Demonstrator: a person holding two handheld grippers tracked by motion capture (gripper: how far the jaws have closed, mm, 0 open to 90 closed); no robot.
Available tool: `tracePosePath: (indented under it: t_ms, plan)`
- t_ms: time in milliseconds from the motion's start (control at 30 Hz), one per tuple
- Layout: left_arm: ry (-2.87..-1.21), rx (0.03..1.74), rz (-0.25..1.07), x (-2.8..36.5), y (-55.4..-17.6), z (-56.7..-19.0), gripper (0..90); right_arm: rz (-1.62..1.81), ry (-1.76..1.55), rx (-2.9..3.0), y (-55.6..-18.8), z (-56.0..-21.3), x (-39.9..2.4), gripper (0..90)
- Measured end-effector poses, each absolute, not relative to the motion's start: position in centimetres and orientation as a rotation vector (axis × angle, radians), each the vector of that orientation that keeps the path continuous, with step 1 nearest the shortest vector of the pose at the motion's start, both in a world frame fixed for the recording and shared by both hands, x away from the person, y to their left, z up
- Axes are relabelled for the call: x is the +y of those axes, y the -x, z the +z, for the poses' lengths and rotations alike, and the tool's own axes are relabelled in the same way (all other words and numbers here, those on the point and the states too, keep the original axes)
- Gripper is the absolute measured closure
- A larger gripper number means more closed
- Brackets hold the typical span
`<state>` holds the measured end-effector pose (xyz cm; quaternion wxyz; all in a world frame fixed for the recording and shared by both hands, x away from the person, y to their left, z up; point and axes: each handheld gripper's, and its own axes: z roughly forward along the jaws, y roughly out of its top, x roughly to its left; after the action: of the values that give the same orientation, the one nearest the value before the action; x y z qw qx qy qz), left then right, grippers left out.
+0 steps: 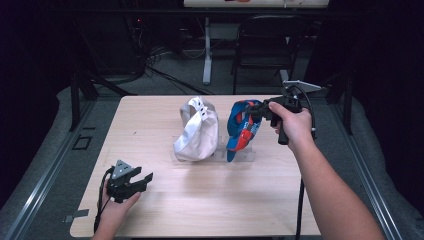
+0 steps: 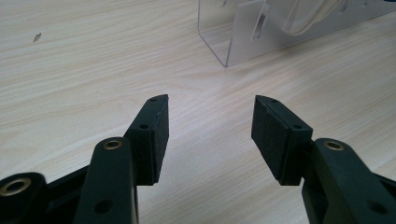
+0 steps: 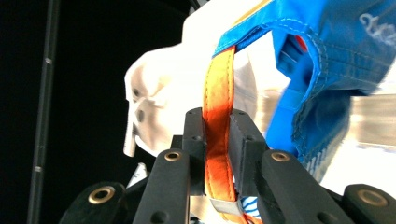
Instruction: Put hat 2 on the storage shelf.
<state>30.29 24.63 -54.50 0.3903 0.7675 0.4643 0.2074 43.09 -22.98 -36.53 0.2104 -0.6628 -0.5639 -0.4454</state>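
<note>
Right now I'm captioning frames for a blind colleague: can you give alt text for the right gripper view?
The right gripper is shut on the orange strap of a blue cap. A white cap sits behind it against a dark background.

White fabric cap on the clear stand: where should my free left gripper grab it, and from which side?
Take the white fabric cap by its strap loop at the top rear, coming from its left with the open left gripper. That thin band stands free above the clear acrylic stand, and the blue-and-orange cap crowds the right.
</note>
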Motion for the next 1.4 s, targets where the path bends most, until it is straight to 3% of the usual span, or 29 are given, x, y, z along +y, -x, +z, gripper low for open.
tracePosePath:
  t_ms: [300,833,1400]
  plan:
    - [-1.95,1.179,0.527,24.6,-30.3,-54.5,47.4,-1.231,1.854,-1.586,-42.7,-36.8,-23.3,77.3]
    - [-1.956,1.181,0.523,24.5,-30.4,-54.5,47.4,-1.248,1.902,-1.698,-41.3,-36.1,-24.9,67.2]
    - [-1.967,1.164,0.513,23.8,-30.8,-54.6,47.3,-1.275,1.909,-1.963,-37.2,-37.0,-25.6,59.3]
